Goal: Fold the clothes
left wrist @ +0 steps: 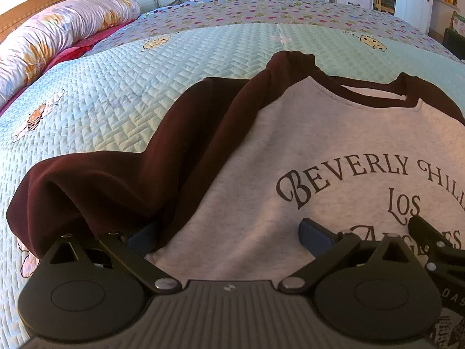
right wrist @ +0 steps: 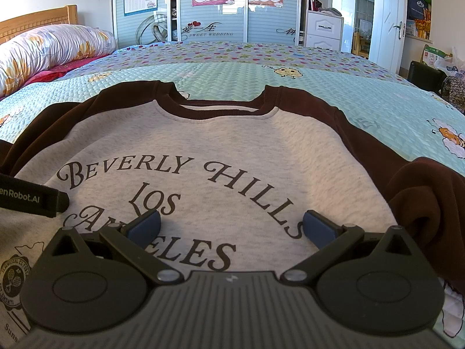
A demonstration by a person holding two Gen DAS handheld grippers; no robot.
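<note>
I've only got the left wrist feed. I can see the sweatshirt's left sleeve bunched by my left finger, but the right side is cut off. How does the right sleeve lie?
Observer: The right sleeve is heaped in dark folds beside the grey body of the sweatshirt, not spread flat.
Operator: Is the right gripper holding it?
Observer: No. The right gripper is open over the printed lettering, and the sleeve sits outside its right finger.
Operator: Is the collar straight on that side?
Observer: The collar lies flat and looks even on both shoulders.
Operator: Any clutter past the bed's right edge?
Observer: A dark chair with bags stands there, near the open door.
</note>
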